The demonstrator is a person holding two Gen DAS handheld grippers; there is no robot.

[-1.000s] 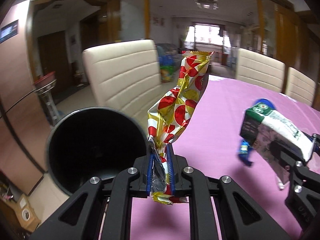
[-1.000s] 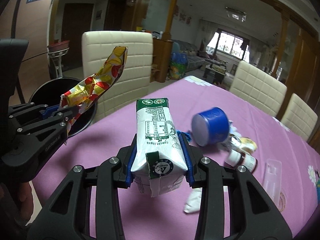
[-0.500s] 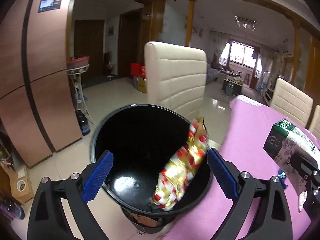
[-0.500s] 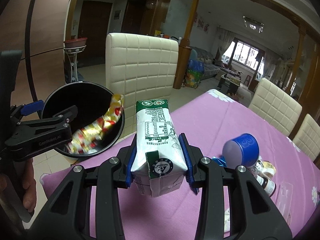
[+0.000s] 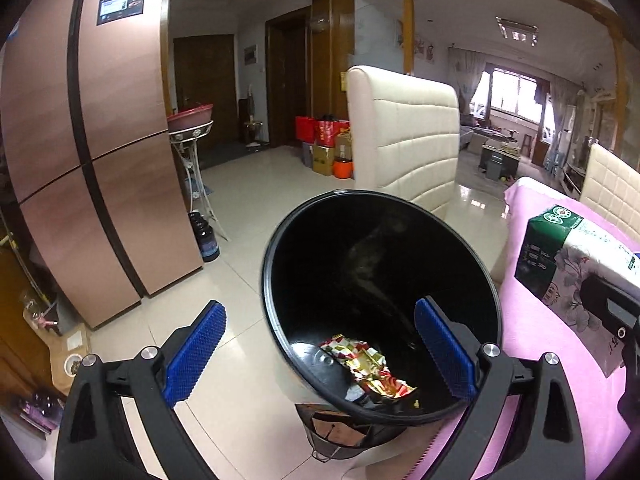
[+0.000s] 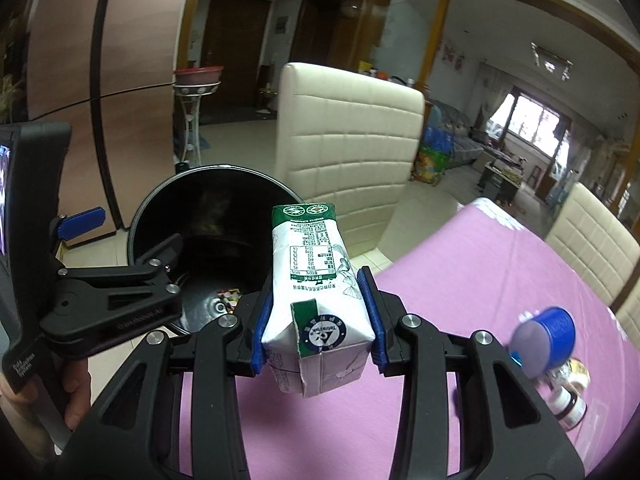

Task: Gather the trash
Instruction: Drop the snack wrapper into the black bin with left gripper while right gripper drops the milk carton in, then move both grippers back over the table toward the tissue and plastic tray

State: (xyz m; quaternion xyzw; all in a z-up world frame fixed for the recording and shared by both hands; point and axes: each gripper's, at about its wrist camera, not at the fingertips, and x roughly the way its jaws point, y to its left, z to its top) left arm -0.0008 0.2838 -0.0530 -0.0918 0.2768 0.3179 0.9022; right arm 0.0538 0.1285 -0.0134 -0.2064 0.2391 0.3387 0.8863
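A black round trash bin (image 5: 280,248) stands on the floor beside the pink table. A red and gold snack wrapper (image 5: 366,368) lies at its bottom. My left gripper (image 5: 320,352) is open and empty above the bin's near rim; it also shows in the right wrist view (image 6: 120,236). My right gripper (image 6: 316,320) is shut on a white and green milk carton (image 6: 316,300), held above the table edge just right of the bin (image 6: 200,208). The carton also shows in the left wrist view (image 5: 568,256).
A cream chair (image 5: 404,136) stands behind the bin. A blue cap (image 6: 548,336) and small bottles (image 6: 570,404) lie on the pink tablecloth (image 6: 460,280) at the right. A copper fridge (image 5: 80,140) stands to the left, with a plant stand (image 5: 192,148) beside it.
My left gripper opened and dropped the snack wrapper, which now lies at the bottom of the bin. My right gripper carried the carton closer to the bin.
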